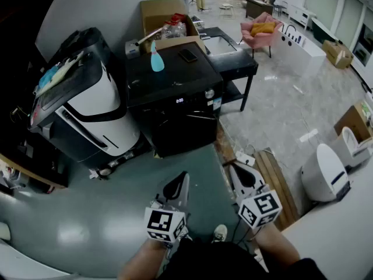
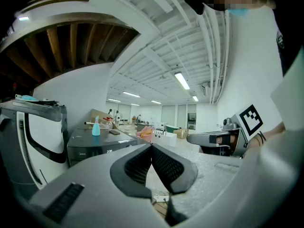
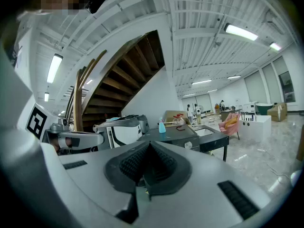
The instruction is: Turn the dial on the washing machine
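A black washing machine point(image 1: 175, 107) stands across the grey floor from me, with a lit display and a round silver dial point(image 1: 209, 93) at the right end of its front panel. The dial also shows in the right gripper view point(image 3: 188, 145). A blue spray bottle point(image 1: 157, 59) and a dark phone point(image 1: 187, 55) rest on its lid. Both grippers hang low, well short of the machine and pointing towards it. My left gripper point(image 1: 181, 178) is shut with nothing between its pads point(image 2: 161, 167). My right gripper point(image 1: 233, 168) is likewise shut and empty, its pads point(image 3: 159, 167) pressed together.
A white and black appliance point(image 1: 87, 107) stands left of the machine. Behind it are an open cardboard box point(image 1: 166, 16) and a black table point(image 1: 236, 60). A pink armchair point(image 1: 261, 31) sits farther back. Wooden boards point(image 1: 275, 177) and a white rounded unit point(image 1: 325, 174) lie at the right.
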Available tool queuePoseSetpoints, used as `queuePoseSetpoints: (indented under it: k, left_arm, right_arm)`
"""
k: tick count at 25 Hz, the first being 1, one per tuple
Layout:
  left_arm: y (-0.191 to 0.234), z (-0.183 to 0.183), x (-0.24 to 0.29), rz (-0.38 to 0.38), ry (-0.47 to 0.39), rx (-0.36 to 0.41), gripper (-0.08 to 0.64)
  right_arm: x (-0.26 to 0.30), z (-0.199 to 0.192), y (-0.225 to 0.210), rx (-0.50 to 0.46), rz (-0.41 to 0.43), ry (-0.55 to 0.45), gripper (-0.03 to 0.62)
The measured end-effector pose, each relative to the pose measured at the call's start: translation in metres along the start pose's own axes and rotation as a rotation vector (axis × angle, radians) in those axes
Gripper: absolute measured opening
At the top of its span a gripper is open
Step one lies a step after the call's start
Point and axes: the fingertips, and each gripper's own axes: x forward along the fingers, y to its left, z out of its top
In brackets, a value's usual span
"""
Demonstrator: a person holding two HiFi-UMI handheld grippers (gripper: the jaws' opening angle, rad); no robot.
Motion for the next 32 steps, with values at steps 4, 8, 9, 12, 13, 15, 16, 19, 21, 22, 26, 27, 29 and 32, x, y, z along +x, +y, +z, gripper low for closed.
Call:
queuePoseSetpoints:
  k: [4,8,9,12,13,15,16,19,21,22,26,27,29,32]
  left_arm:
    - [0.005,0.000,-0.002,0.006,0.003,-0.003,0.005]
    - [0.010,0.000,-0.004,0.013,-0.006,-0.004,0.005]
    - [0.011,0.001,-0.005,0.015,-0.006,-0.004,0.005]
    - [0.016,0.000,-0.006,0.021,-0.004,-0.014,0.005]
    - [0.018,0.001,-0.006,0.023,-0.006,-0.015,0.005]
    - [0.022,0.001,-0.007,0.024,-0.013,-0.011,0.005]
    - [0.025,0.000,-0.008,0.025,-0.014,-0.010,0.005]
    - [0.035,-0.002,-0.009,0.021,-0.015,-0.014,0.005]
    - [0.042,-0.002,-0.009,0.015,-0.020,-0.014,0.005]
    - [0.046,-0.003,-0.010,0.014,-0.021,-0.014,0.005]
    - [0.067,-0.005,-0.014,0.015,-0.018,-0.023,0.006]
    - [0.073,-0.006,-0.015,0.015,-0.015,-0.024,0.007]
    - [0.083,-0.007,-0.016,0.008,-0.013,-0.027,0.044]
    - [0.097,-0.010,-0.018,-0.012,-0.010,-0.021,0.096]
  right_arm:
    - [0.003,-0.003,0.002,-0.004,0.009,-0.009,-0.003]
    - [0.005,-0.003,0.005,-0.007,0.009,-0.006,-0.003]
    - [0.006,-0.003,0.006,-0.008,0.011,-0.007,-0.003]
    - [0.010,0.000,0.010,-0.003,0.019,-0.013,-0.003]
    - [0.011,0.002,0.011,0.000,0.025,-0.018,-0.003]
    - [0.016,0.002,0.016,0.000,0.037,-0.027,-0.002]
    - [0.019,0.002,0.018,-0.004,0.039,-0.029,-0.001]
    - [0.028,-0.001,0.025,-0.016,0.042,-0.031,0.000]
    - [0.034,-0.002,0.029,-0.015,0.047,-0.032,0.002]
    - [0.038,-0.002,0.032,-0.013,0.047,-0.033,0.002]
    - [0.053,-0.003,0.044,-0.010,0.045,-0.034,0.036]
    - [0.057,-0.003,0.047,-0.009,0.045,-0.033,0.042]
    - [0.065,-0.004,0.054,-0.008,0.042,-0.033,0.057]
    - [0.078,-0.005,0.064,-0.015,0.035,-0.034,0.085]
